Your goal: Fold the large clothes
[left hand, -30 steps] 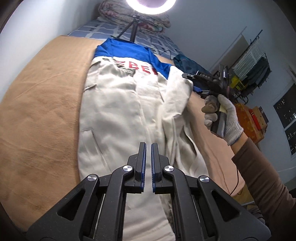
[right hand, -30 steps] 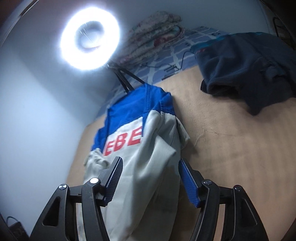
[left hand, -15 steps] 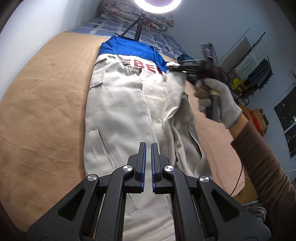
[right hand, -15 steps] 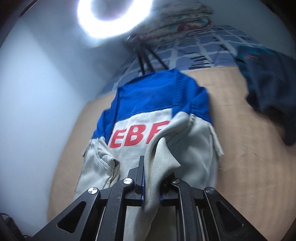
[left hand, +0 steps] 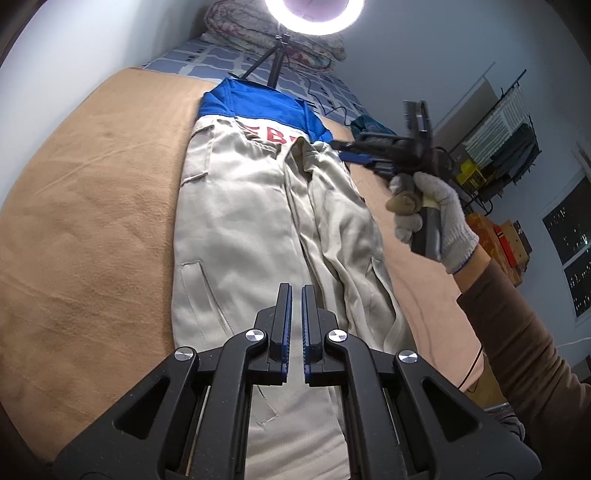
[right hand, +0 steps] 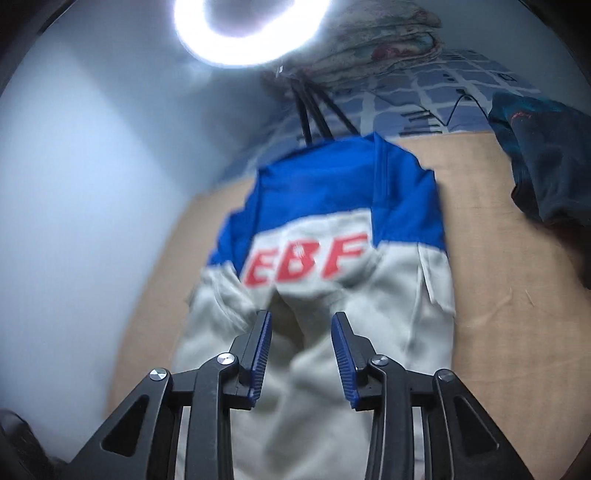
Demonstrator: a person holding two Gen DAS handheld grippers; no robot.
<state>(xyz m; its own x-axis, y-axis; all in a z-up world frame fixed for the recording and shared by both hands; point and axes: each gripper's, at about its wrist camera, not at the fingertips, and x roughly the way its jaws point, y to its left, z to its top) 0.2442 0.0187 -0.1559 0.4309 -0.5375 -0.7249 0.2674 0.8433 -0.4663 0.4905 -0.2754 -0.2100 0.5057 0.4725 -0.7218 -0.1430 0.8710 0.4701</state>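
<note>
The jacket (left hand: 258,221) lies flat on the tan bed (left hand: 92,221). The left hand-held gripper (left hand: 293,291) is closed on nothing. The right hand-held gripper (right hand: 301,321) has just been opening, with nothing between its jaws.

Right wrist view is motion-blurred: jacket (right hand: 325,295) lettering smeared. My jacket hem runs off the bottom edge; ring light (right hand: 251,33) cropped at top.

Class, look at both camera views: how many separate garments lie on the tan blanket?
2. A beige and blue jacket with red letters lies lengthwise along the middle of the tan blanket. A dark bundled garment sits at the far right corner. Others may be hidden out of view.
</note>
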